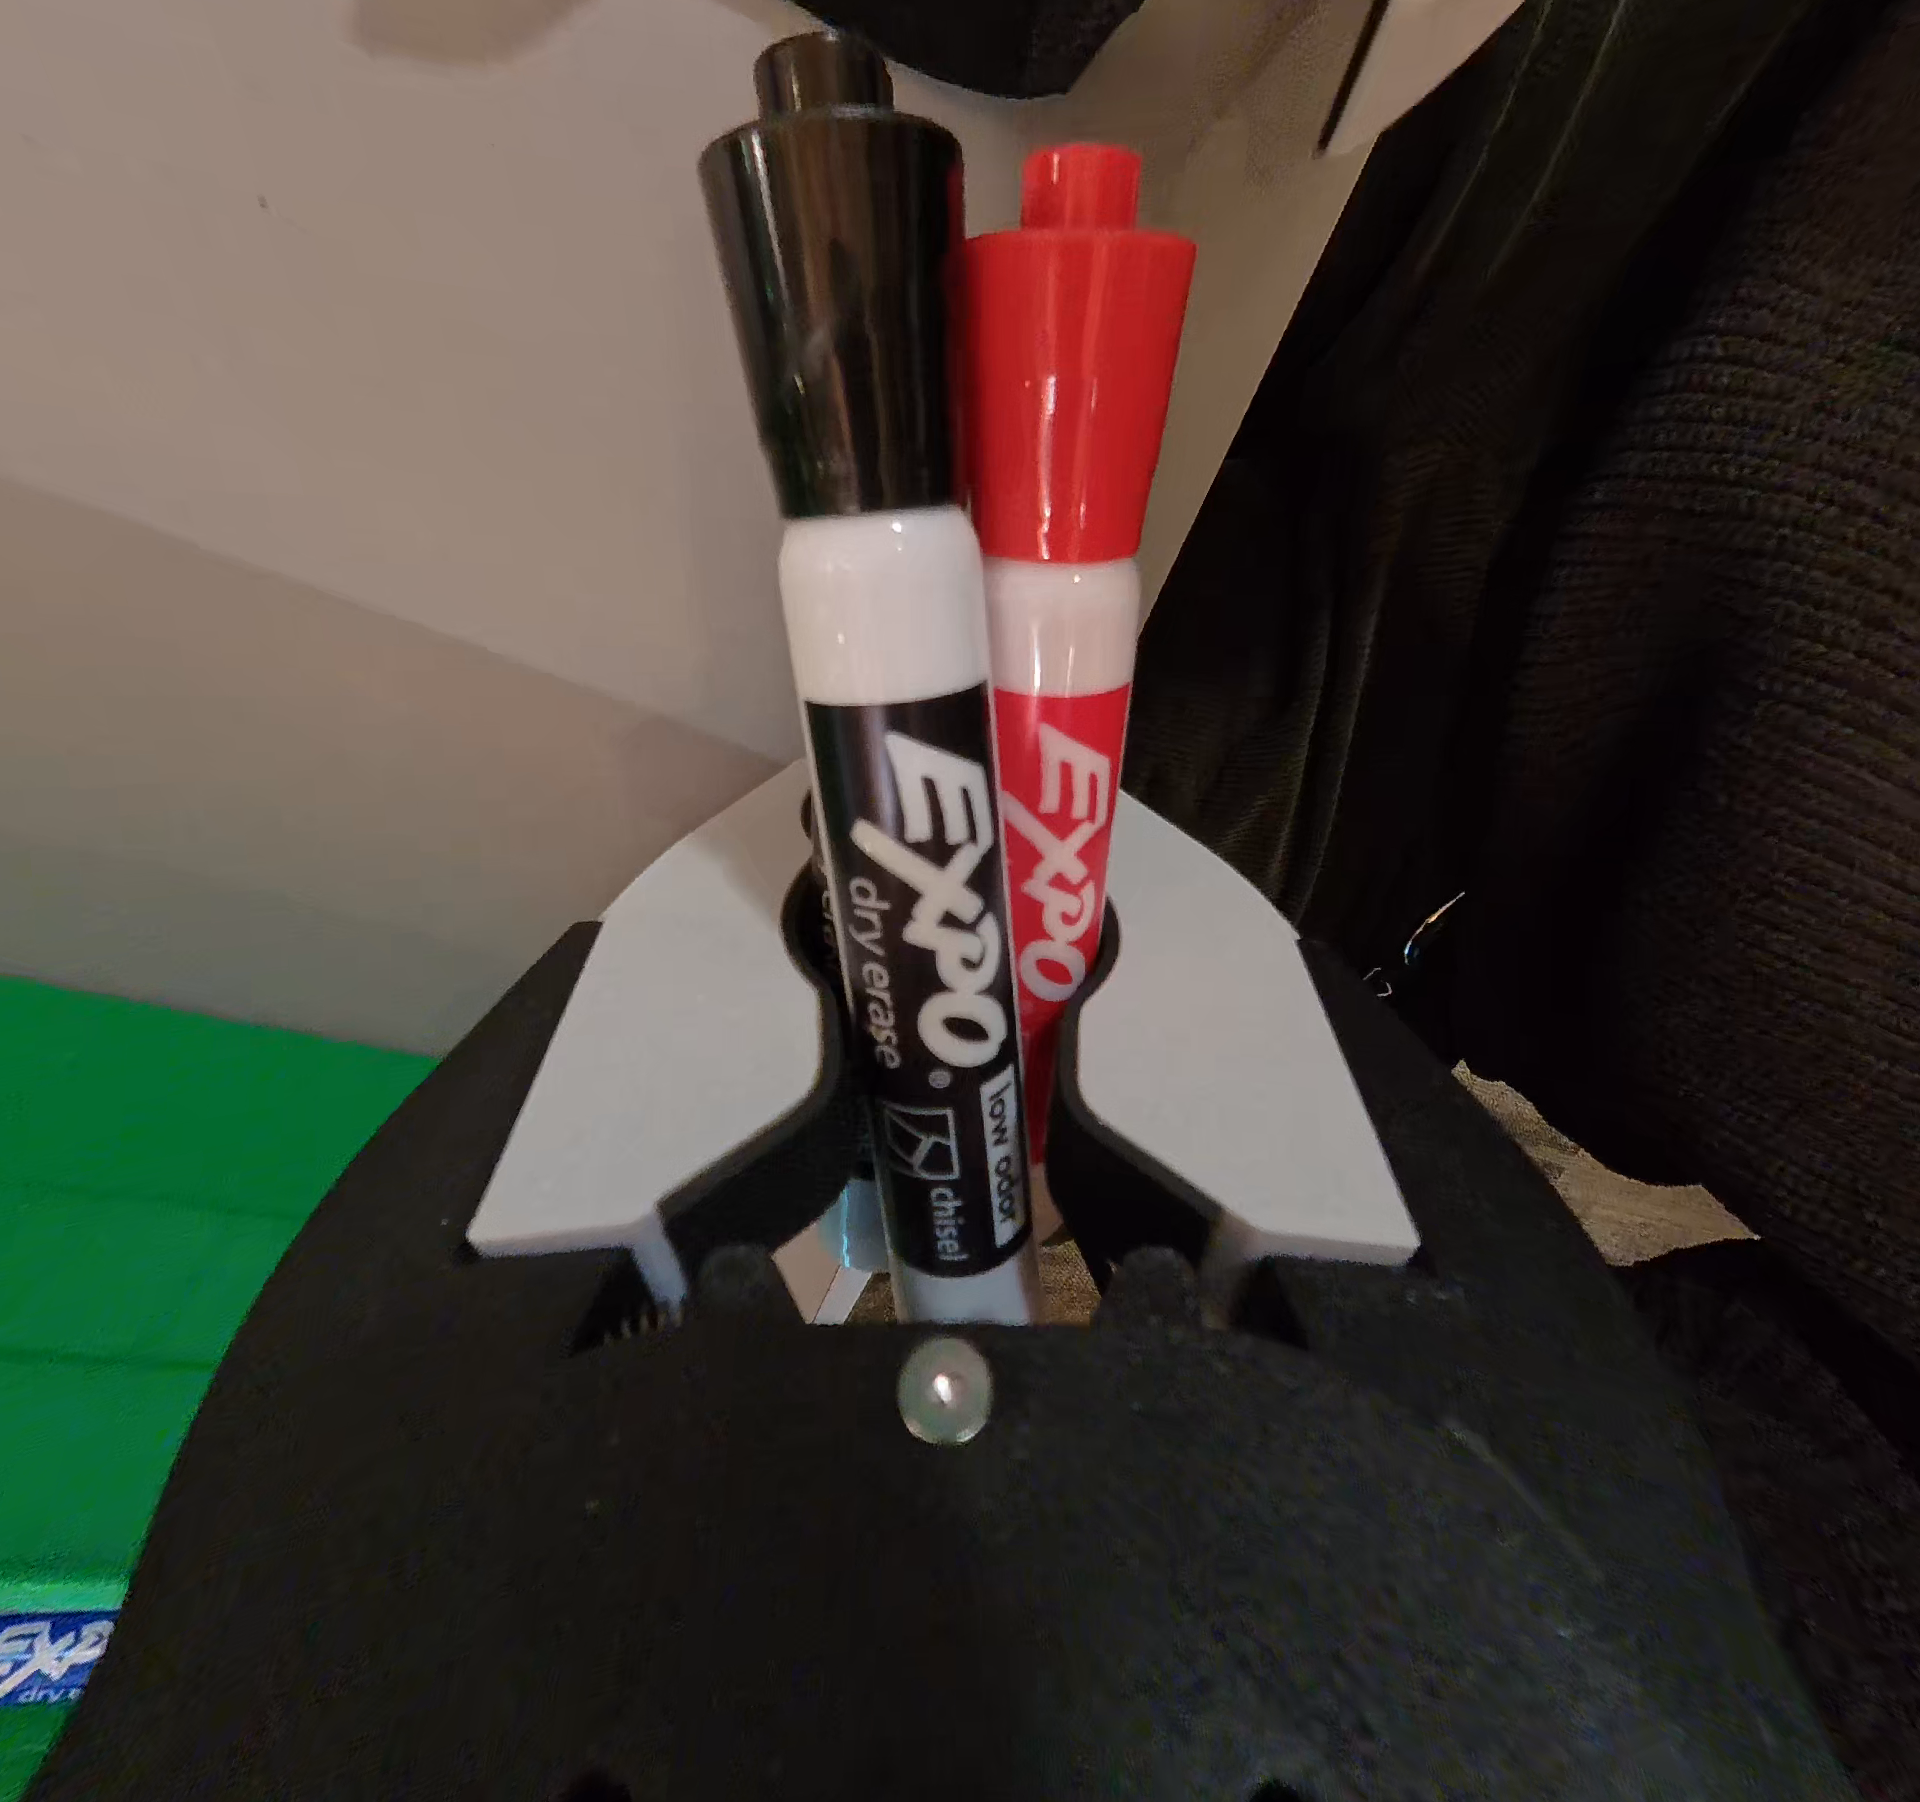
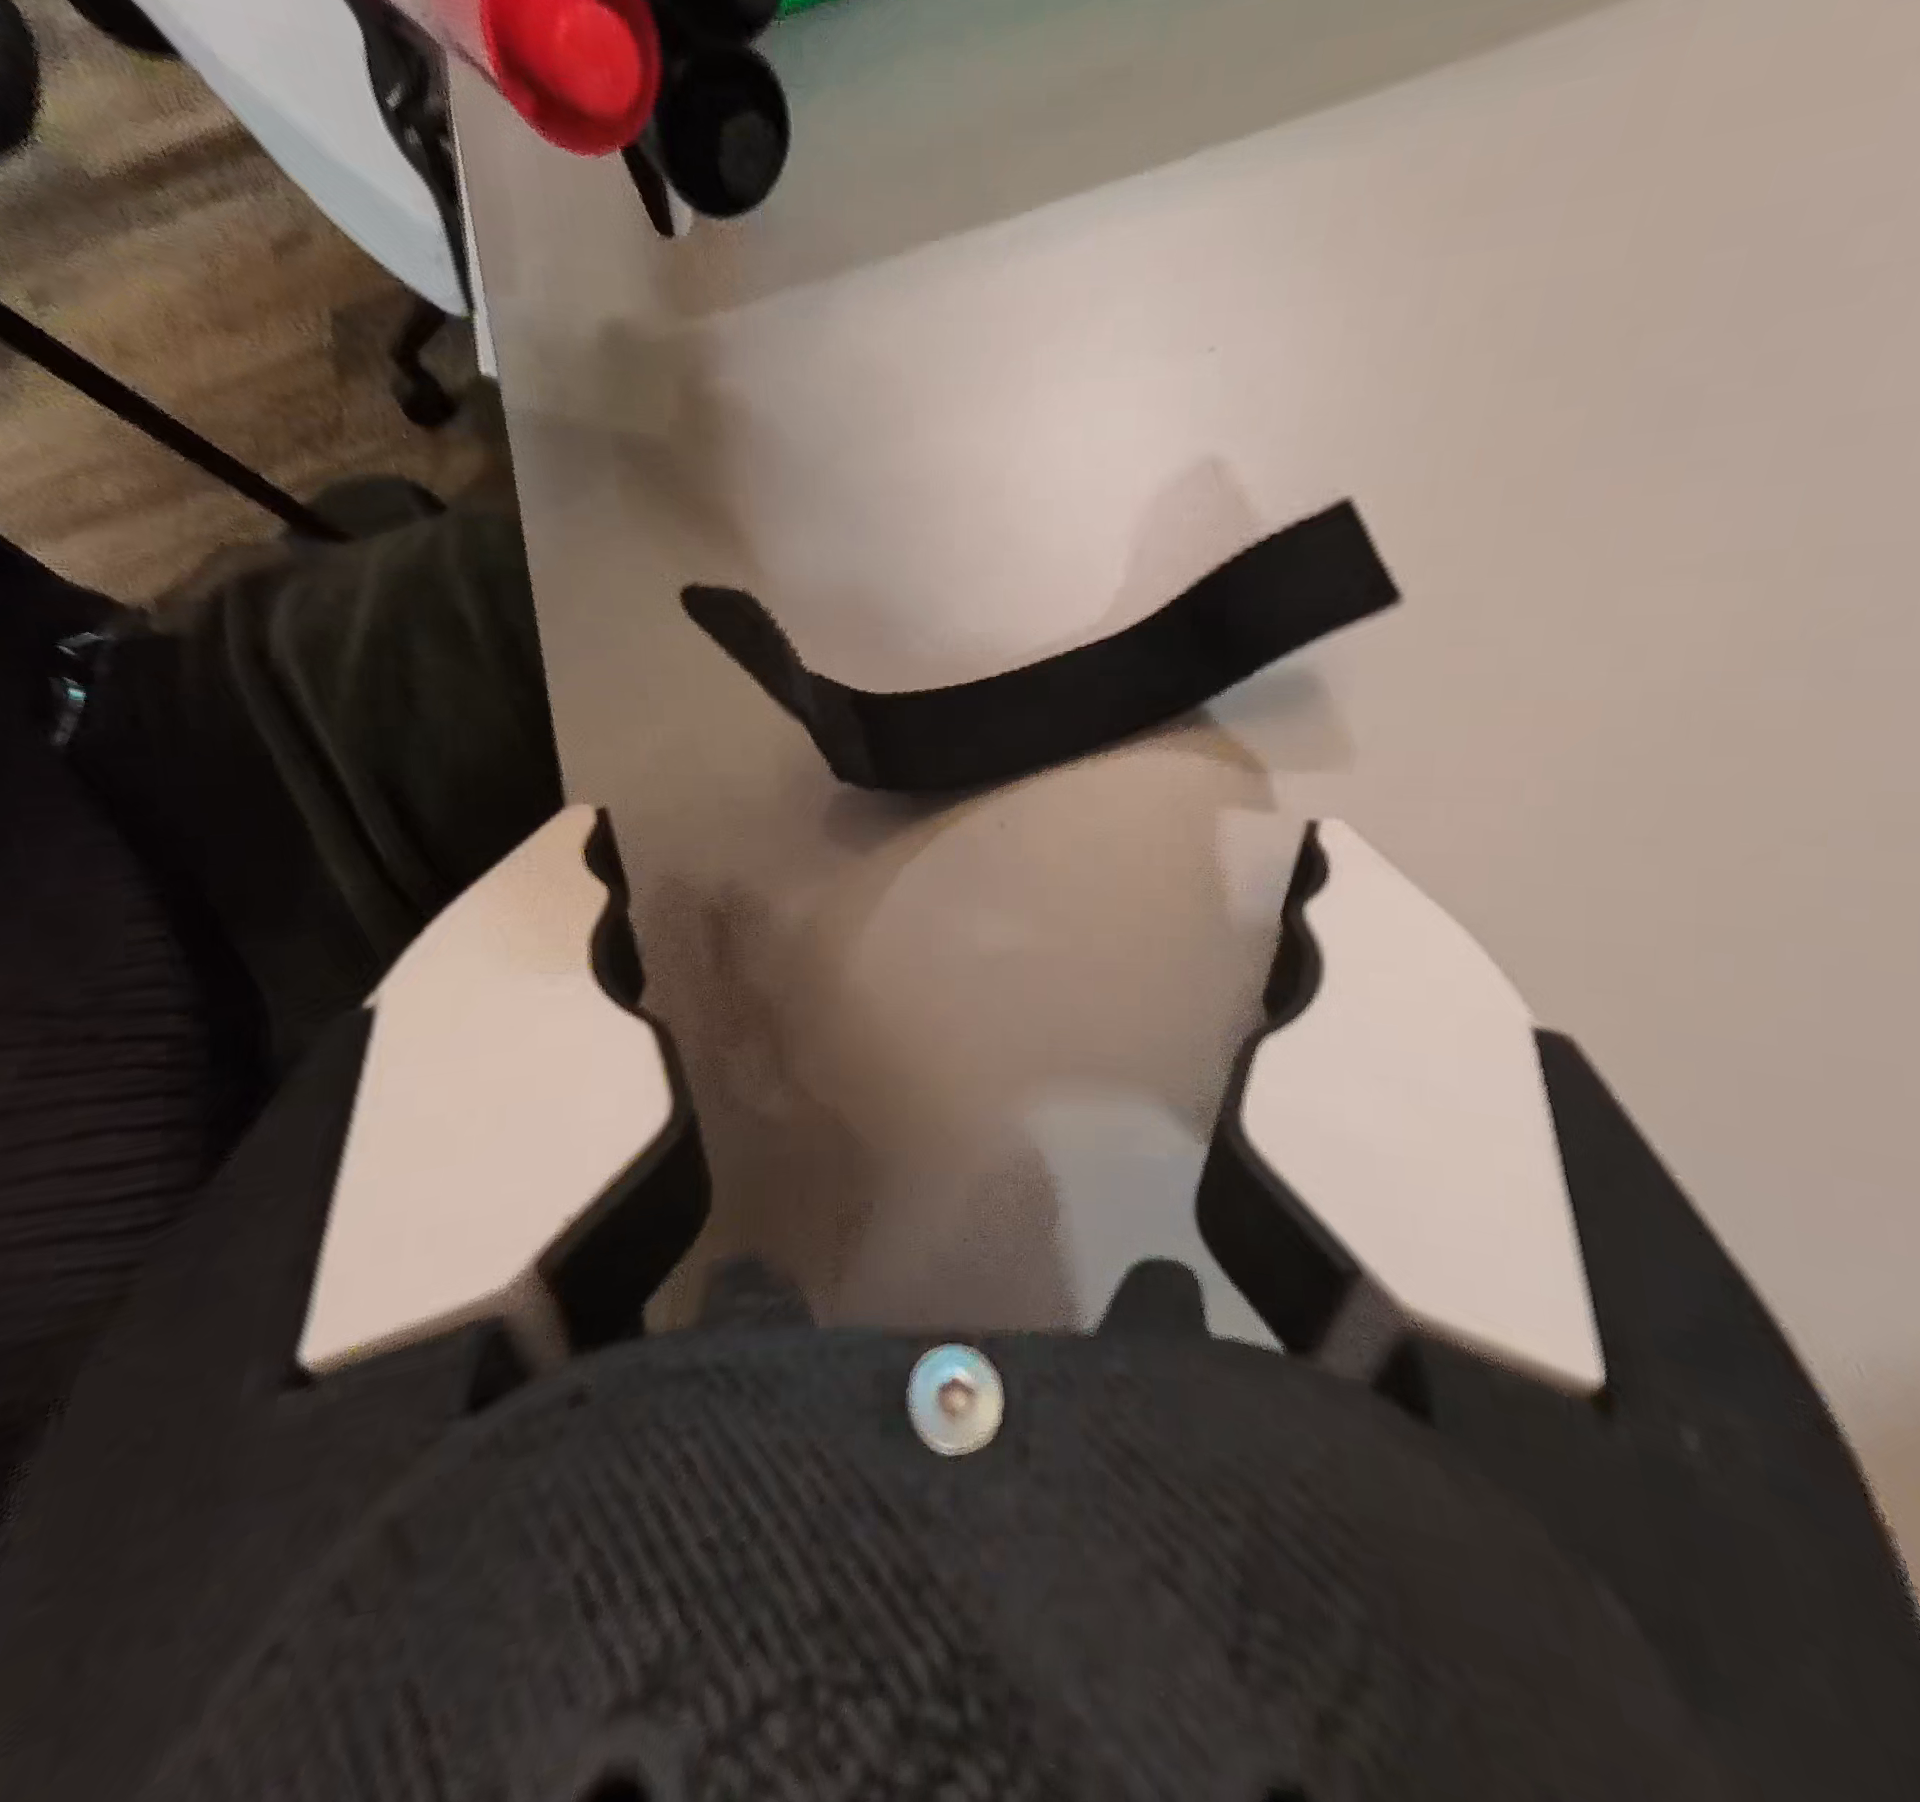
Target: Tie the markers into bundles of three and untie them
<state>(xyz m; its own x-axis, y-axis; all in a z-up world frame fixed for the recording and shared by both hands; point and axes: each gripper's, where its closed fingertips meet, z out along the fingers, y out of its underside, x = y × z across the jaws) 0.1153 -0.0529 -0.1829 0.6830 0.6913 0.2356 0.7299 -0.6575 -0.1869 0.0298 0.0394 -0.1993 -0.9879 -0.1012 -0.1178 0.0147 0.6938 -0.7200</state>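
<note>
Left gripper: the left gripper [image 1: 951,905], with pale grey finger plates on a black body, fills the lower half of the left wrist view; its claw is clamped on a bundle of markers that stand up through the round notch between the plates.
Black marker: the black-capped dry-erase marker with a white barrel band [image 1: 883,609] stands at the front of the bundle, centre of the frame, cap uppermost.
Red marker: the red-capped dry-erase marker [image 1: 1070,526] stands just to the right of the black marker, touching it, and sits a little lower.
Third marker: the right wrist view, upper left, shows two black cap ends [image 2: 727,131] beside the red cap, so a second black marker is in the bundle.
Right gripper: the right gripper [image 2: 956,827], of the same make, has its claw wide apart with nothing between the plates.
Strap: a black fabric strap [image 2: 1049,682], bent in a shallow curve, lies on the pale grey table [image 2: 1558,402] just above the right gripper's tips, at the centre of the frame.
Surroundings: a green box [image 1: 156,1233] shows at lower left of the left wrist view; dark knit clothing [image 1: 1662,713] fills its right side.
</note>
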